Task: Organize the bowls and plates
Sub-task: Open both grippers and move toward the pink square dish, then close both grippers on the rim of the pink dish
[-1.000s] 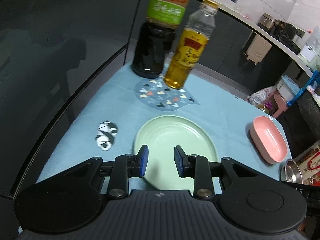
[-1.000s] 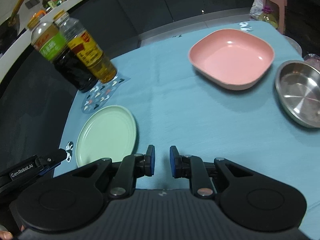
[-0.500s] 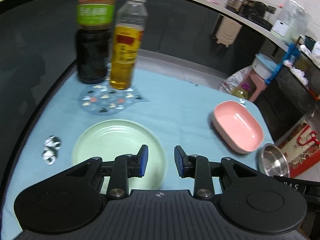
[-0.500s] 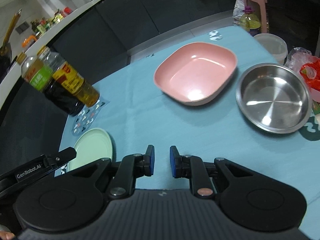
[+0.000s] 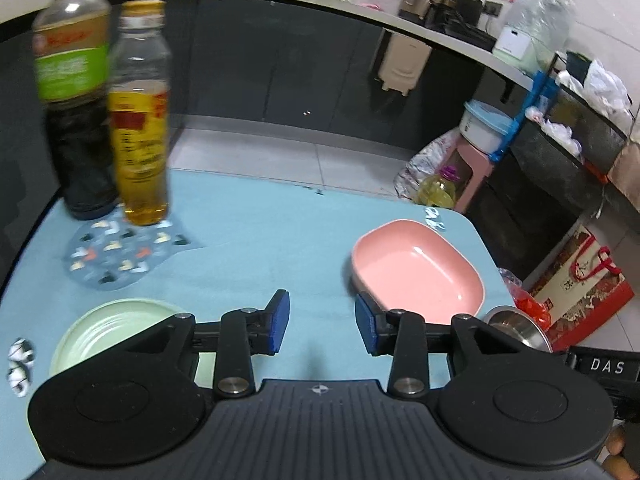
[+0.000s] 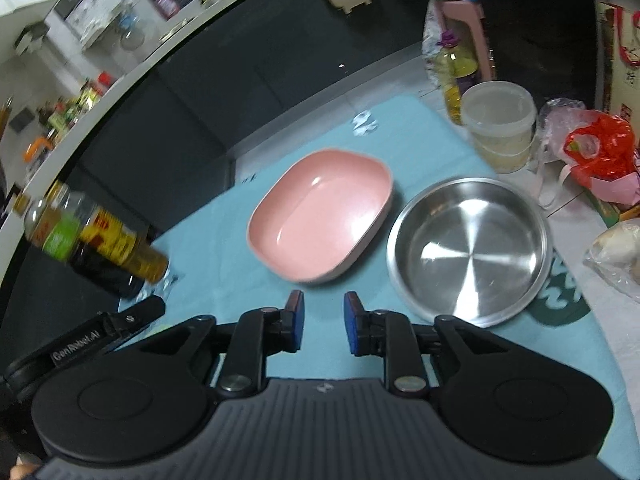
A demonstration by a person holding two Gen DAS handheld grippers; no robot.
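Blue cloth (image 6: 224,240) covers the table. Both pairs of tongs, left gripper (image 5: 322,322) and right gripper (image 6: 323,322), have just been spread wider and nothing is pinched. The pink bowl (image 6: 320,216) lies just ahead of the right gripper, the steel bowl (image 6: 468,250) right of it, the green plate (image 5: 108,328) behind the left finger; one rim is best straddled squarely before closing.

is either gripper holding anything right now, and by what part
Nothing is held. The left gripper and right gripper have just been opening, with only cloth showing between their jaws.
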